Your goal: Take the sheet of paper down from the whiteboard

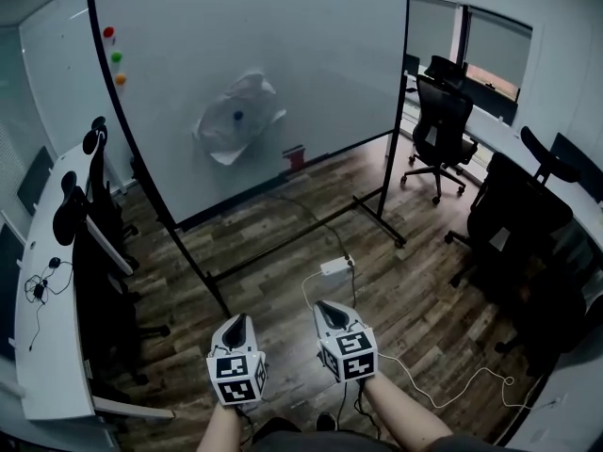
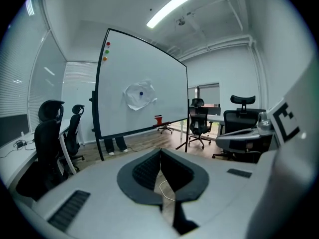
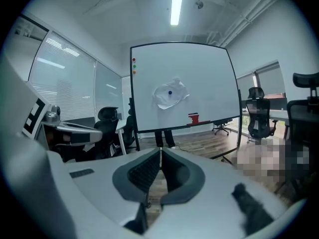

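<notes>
Pointing L hand-held gripper (image 1: pixel 240 319), R hand-held gripper (image 1: pixel 327 307) at whiteboard (image 1: pixel 320 55), closed.

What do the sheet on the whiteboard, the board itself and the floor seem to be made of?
Sheet: probably thin matte paper; it is crumpled and creased.
Whiteboard: smooth, slightly glossy panel with an even sheen; material unclear.
Floor: wood-look planks, perhaps laminate; grain and seams show.

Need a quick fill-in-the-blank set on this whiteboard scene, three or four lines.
The sheet of paper hangs on the whiteboard under a ____ magnet.
The left gripper and right gripper both have their jaws ____.
In the board's top corner sit ____ coloured magnets.
The eraser on the board's ledge is ____.
Missing words: blue; shut; three; red.
</notes>
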### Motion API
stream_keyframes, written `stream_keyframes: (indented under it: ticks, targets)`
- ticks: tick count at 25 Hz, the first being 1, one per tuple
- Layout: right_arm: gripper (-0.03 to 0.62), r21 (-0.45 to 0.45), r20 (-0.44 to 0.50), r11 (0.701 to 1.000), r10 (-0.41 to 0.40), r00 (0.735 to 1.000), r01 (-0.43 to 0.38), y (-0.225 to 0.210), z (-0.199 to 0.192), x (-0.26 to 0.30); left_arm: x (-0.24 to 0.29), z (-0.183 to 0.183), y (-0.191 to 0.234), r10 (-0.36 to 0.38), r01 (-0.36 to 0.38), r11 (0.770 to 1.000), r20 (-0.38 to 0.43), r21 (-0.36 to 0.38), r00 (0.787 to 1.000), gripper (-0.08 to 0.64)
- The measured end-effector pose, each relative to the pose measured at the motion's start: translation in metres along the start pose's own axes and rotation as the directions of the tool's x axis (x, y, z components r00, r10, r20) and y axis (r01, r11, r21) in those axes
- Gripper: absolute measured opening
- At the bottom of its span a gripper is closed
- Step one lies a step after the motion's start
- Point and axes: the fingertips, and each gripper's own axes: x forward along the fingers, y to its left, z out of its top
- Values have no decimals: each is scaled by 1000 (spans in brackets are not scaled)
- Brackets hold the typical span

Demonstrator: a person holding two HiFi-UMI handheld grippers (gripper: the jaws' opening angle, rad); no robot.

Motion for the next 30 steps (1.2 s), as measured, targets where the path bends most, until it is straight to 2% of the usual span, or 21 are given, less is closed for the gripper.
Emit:
stream_keyframes:
  ticks: [5,10,13,19,30]
  targets:
    - [23,16,-8,1000,15,1000,-15,-7,7,33,28,18,11,5,-5,1000,9,7,1000,14]
    - [23,5,-28,1000,9,1000,-9,-16,15,78,78,33,28,-24,24,1000,18,-1,1000,14]
    - [23,-31,-20,999,-14,1000,14,-29,33,105,115,48,45,-42,42,999,22,-6,999,14]
    - [23,-33,-9,997,-70,997,70,-62,66,165,182,82,77,-68,68,998,47,1,997,14]
    - [23,-8,0,994,-107,994,107,-72,95,232,251,119,116,-119,118,993,75,17,990,15]
